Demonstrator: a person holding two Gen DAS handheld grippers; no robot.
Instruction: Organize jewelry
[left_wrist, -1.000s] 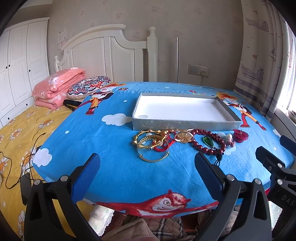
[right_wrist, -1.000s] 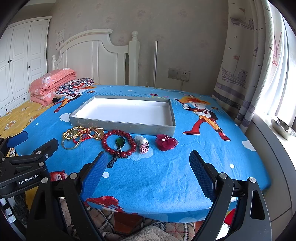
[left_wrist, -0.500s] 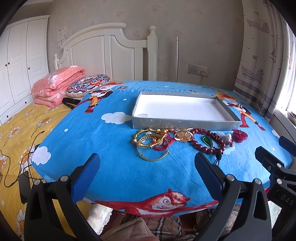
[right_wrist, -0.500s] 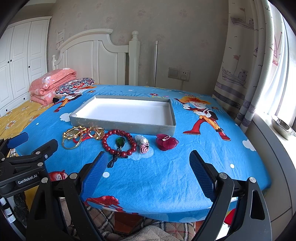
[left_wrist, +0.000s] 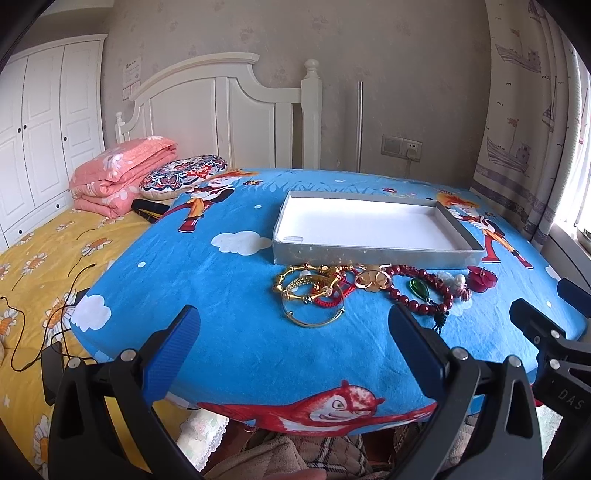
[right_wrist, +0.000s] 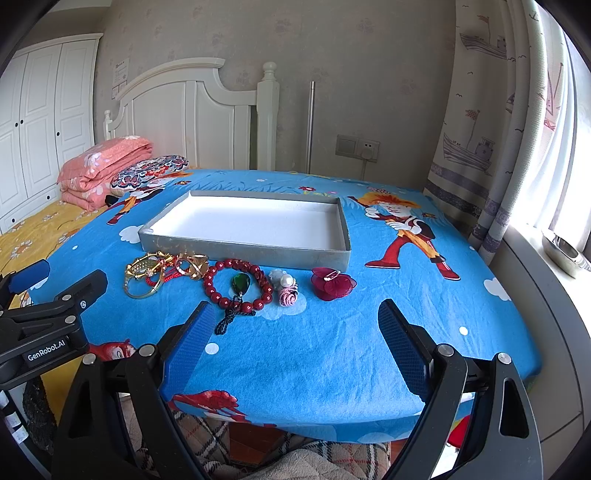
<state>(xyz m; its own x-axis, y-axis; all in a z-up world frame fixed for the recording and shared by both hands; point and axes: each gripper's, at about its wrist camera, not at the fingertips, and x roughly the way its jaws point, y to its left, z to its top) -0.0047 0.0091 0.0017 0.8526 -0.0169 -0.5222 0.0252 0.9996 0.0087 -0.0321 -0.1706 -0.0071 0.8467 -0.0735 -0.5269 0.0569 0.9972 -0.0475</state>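
Both wide-open, empty grippers, left gripper (left_wrist: 295, 345) and right gripper (right_wrist: 295, 332), are hovering off the table's near edge; the red bead bracelet (right_wrist: 238, 285) is lying nearer the right, beside the shallow grey box (right_wrist: 243, 248).

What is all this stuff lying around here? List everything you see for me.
Box: one, grey outside, white inside, nothing in it, on the blue cloth.
Bangles: several, gold, tangled with a red cord, in front of the box's left end.
Bead bracelet: one, dark red with a green pendant, in front of the box.
Flower clip: one, dark red, by the box's right corner.
Small pearl and pink pieces: a few, between bracelet and clip.
Blanket: one, pink, folded, on the yellow bedsheet.
Cushion: one, patterned, beside the blanket.
Left gripper: open, holding nothing.
Right gripper: open, holding nothing.
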